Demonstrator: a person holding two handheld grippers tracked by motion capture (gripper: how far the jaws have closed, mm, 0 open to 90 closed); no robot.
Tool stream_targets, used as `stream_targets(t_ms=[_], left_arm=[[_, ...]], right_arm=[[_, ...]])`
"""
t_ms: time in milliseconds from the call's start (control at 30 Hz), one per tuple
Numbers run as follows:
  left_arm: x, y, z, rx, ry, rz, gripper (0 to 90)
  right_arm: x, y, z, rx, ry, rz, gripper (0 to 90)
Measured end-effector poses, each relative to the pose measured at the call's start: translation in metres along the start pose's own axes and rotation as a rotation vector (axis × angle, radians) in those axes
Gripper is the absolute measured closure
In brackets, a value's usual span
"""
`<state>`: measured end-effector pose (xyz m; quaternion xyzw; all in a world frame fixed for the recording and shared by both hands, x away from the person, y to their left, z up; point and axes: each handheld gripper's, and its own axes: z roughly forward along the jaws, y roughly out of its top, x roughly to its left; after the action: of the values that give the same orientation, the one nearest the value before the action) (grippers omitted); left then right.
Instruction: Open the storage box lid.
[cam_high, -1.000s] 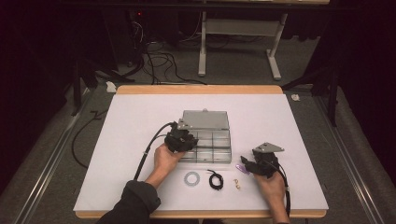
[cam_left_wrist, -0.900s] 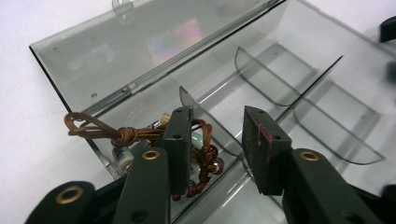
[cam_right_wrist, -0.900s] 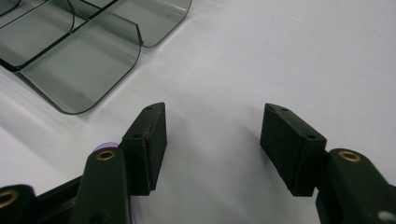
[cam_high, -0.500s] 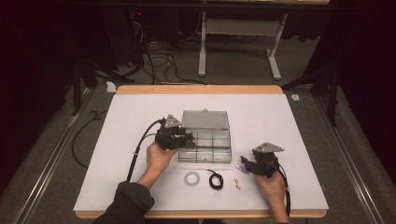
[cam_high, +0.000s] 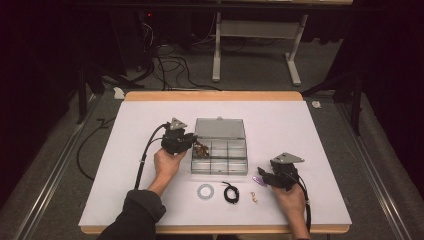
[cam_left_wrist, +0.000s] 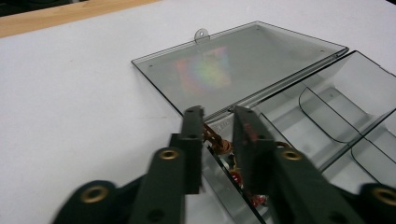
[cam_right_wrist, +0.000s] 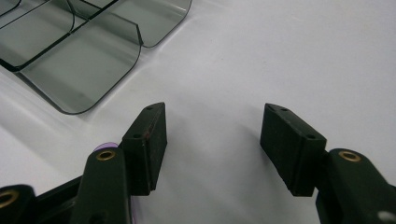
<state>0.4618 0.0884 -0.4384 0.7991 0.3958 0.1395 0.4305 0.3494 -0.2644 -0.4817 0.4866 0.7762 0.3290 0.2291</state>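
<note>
Two hand-held grippers were at work on the white-covered counter (cam_high: 150, 200), each one in one of our hands. We held the left hand-held gripper (cam_high: 194, 145) at the left edge of the clear smoky-grey plastic compartment box (cam_high: 220, 156), whose flat lid (cam_left_wrist: 243, 65) lay folded open on the counter behind the tray. Its jaws had just been closing and stood narrow, a slim gap between them, with a small brown and red beaded piece of jewellery (cam_left_wrist: 219, 144) between them at the rim of the box's near-left compartment; we could not tell from the left gripper view whether the pads actually pressed on it. In the high view that same brownish piece (cam_high: 201, 148) sat just at the gripper's tips, against the box's left side. Our right hand-held gripper (cam_high: 263, 175) rested on the counter, just right of the box's front right corner, its jaws wide apart over bare white surface, and a small purple item (cam_high: 258, 179) lay at its tips. In front of the box, between our two hands, lay a pale ring (cam_high: 204, 190), a coiled black cord (cam_high: 230, 192) and a tiny light-coloured trinket (cam_high: 255, 196), each apart from the others.
</note>
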Motion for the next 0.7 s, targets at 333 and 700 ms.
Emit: stream_targets(t_ms=[333,700], left_arm=[[-0.007,-0.004,0.015,0.055,-0.028,0.044,90.0],[-0.016,-0.002,-0.004,0.004,-0.051,0.068,68.7]], right_arm=[[0.0,0.0,0.0,0.0,0.0,-0.001,41.8],[0.0,0.0,0.0,0.0,0.0,0.003,41.3]])
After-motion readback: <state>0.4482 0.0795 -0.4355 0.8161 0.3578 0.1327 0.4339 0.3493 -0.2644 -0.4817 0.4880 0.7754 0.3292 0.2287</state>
